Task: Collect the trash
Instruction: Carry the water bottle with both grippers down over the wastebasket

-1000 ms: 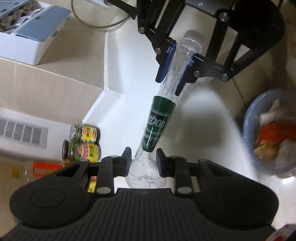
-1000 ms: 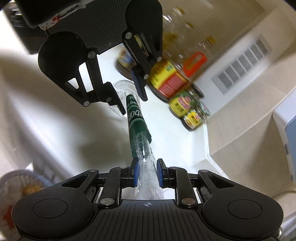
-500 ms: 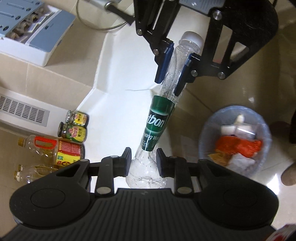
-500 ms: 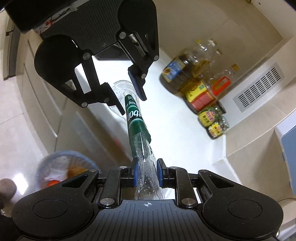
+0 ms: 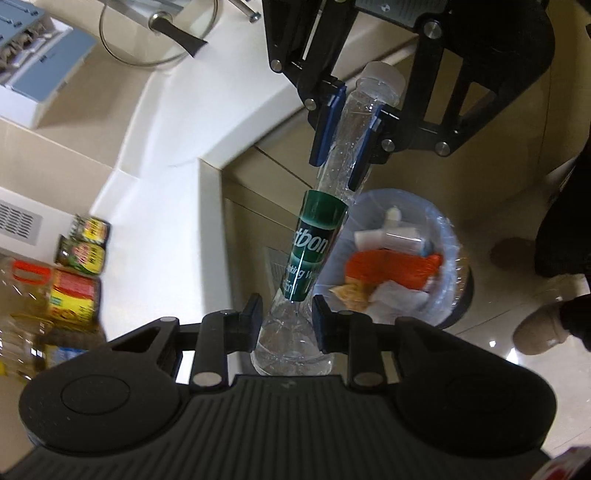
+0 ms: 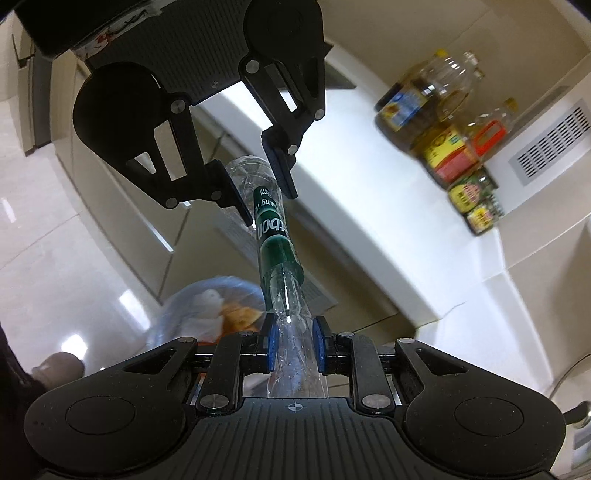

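- A clear, squashed plastic bottle with a green label (image 5: 314,245) was held at both ends, up in the air past the edge of the white bench (image 5: 236,110).
- The left tool (image 5: 286,319) was closed on the fat bottom end of the bottle.
- The right tool (image 6: 293,345) was closed on the thin neck end, near the white cap (image 5: 382,75).
- A round bin lined with a clear bag (image 5: 448,236) stood on the floor, below and a little to the side of the bottle.
- The bin was already partly filled with white paper, something orange and other scraps.
- To do this step well, the bottle should probably be brought right over the middle of the bin before it is let go.
- Both tools should probably be opened together, so the bottle is not swung to one side and dropped on the floor.
- Jars with yellow labels (image 5: 88,242) and oil bottles (image 6: 443,107) were lined up by the wall on the bench.
- A glass pot lid with a black handle (image 5: 159,33) was left farther along.
- The floor was made of shiny pale tiles (image 6: 44,206), and beige cupboard doors were seen under the bench.
- A person's slippers (image 5: 537,328) were seen near the bin.
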The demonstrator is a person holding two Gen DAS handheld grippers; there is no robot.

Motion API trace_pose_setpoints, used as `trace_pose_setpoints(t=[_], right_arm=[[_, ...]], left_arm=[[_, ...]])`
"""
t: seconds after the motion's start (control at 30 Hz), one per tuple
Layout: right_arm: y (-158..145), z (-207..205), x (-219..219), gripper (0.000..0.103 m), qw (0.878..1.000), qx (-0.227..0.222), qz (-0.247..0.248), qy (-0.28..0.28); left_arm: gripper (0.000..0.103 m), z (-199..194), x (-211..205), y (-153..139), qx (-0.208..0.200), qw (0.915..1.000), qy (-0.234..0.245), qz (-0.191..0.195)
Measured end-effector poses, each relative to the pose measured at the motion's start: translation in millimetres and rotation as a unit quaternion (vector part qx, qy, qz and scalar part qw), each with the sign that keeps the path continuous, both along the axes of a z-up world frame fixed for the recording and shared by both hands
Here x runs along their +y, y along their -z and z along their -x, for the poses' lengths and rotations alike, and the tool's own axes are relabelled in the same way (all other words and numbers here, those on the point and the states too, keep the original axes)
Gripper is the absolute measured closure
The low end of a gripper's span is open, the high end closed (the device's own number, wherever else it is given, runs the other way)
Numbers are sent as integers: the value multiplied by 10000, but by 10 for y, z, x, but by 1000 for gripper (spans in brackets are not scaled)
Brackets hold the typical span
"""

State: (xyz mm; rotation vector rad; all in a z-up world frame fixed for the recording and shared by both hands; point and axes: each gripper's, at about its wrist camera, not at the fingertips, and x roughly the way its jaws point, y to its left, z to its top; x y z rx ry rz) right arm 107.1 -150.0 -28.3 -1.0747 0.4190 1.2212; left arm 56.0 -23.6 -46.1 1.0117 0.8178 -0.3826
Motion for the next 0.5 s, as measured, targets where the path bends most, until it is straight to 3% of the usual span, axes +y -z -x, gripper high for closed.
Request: trace_pose_setpoints(t=[0.27,0.5], right_arm=[[398,1,-52,83,9994,241,245,-95],[860,-130,-16,83,9975,451,478,249]], left_arm=[[78,-33,-65,402,374,9990,-194,158],[78,-301,-130,850,601,9978,-255,139]])
